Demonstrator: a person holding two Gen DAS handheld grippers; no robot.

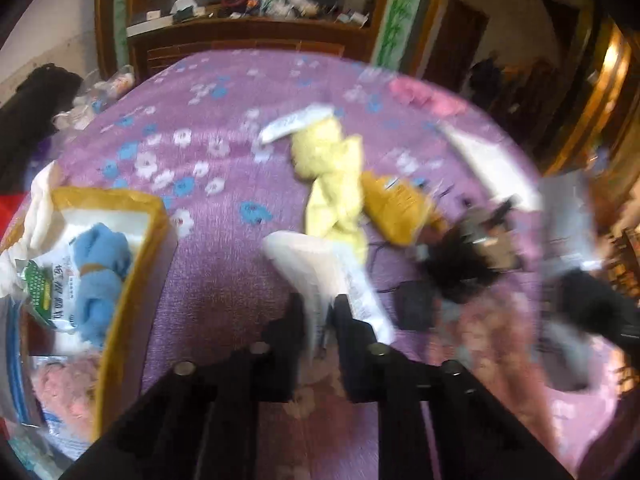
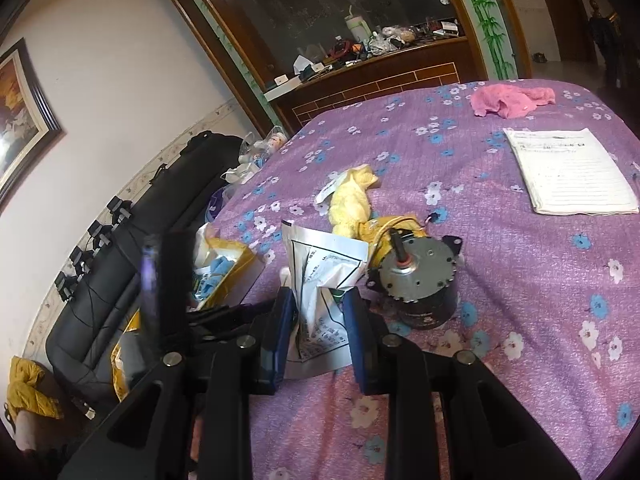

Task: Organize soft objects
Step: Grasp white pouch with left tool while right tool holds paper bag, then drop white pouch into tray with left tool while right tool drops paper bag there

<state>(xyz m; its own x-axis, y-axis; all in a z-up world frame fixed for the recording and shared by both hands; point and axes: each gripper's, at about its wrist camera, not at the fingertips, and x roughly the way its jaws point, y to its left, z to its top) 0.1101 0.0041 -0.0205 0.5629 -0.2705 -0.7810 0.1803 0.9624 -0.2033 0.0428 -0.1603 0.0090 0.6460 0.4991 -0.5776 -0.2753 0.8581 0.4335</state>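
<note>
A white printed packet (image 1: 320,276) (image 2: 320,280) stands on the purple flowered table cover. My left gripper (image 1: 319,320) is shut on its lower part in the blurred left wrist view. My right gripper (image 2: 320,312) has its blue pads on either side of the same packet and looks shut on it. A pale yellow cloth (image 1: 332,168) (image 2: 352,200) lies just beyond the packet, beside a mustard cloth (image 1: 396,208). A pink cloth (image 2: 512,98) lies at the far side. A yellow-rimmed box (image 1: 120,248) at the left holds a blue cloth (image 1: 100,276) and a pink one.
A grey electric motor (image 2: 416,280) with wires stands right of the packet. A white paper pad (image 2: 572,172) lies at the far right. A black case (image 2: 132,240) sits left of the table. A cluttered wooden shelf (image 2: 380,60) is behind.
</note>
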